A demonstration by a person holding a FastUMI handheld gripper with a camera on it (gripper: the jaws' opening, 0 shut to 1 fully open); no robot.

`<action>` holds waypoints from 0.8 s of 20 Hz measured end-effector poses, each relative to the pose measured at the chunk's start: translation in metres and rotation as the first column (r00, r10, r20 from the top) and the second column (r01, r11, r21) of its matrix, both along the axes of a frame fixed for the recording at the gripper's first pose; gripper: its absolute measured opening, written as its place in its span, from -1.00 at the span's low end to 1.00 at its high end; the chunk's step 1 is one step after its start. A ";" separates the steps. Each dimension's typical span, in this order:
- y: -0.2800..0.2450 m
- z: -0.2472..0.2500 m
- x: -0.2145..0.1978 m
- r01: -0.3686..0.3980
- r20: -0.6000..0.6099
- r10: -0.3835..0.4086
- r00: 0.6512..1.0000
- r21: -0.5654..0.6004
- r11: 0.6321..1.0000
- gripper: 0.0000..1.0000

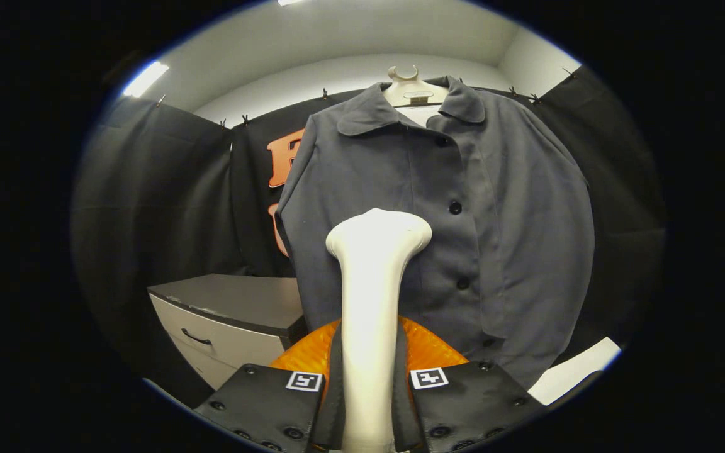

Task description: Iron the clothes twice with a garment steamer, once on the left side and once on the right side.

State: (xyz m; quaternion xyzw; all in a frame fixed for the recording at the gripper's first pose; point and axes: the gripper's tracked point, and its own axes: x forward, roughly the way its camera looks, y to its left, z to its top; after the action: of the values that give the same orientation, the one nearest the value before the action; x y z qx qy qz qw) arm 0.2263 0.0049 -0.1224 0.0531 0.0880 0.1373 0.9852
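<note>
Fingers [331, 371] clamp steamer [372, 302] (head facing shirt [501, 207]).

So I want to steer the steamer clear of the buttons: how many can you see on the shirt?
4 on the shirt placket: one below the collar, one beside the steamer head, one lower, one near the hem. More may be hidden. The gripper clamps the steamer.

Bright ceiling lights [145, 78] shine from above the shirt [438, 233]. The steamer [372, 302] in front glows pale and looks a bit soft. Walls bend round the shirt.
</note>
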 end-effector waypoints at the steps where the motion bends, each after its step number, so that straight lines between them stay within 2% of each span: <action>1: 0.000 -0.005 -0.002 0.000 -0.006 0.000 1.000 0.000 1.000 -0.26; 16: -0.001 -0.088 -0.040 -0.002 -0.132 -0.003 0.991 -0.033 0.999 -0.26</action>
State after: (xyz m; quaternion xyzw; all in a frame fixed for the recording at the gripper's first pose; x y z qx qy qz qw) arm 0.1859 0.0037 -0.2104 0.0459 0.1552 0.1317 0.9780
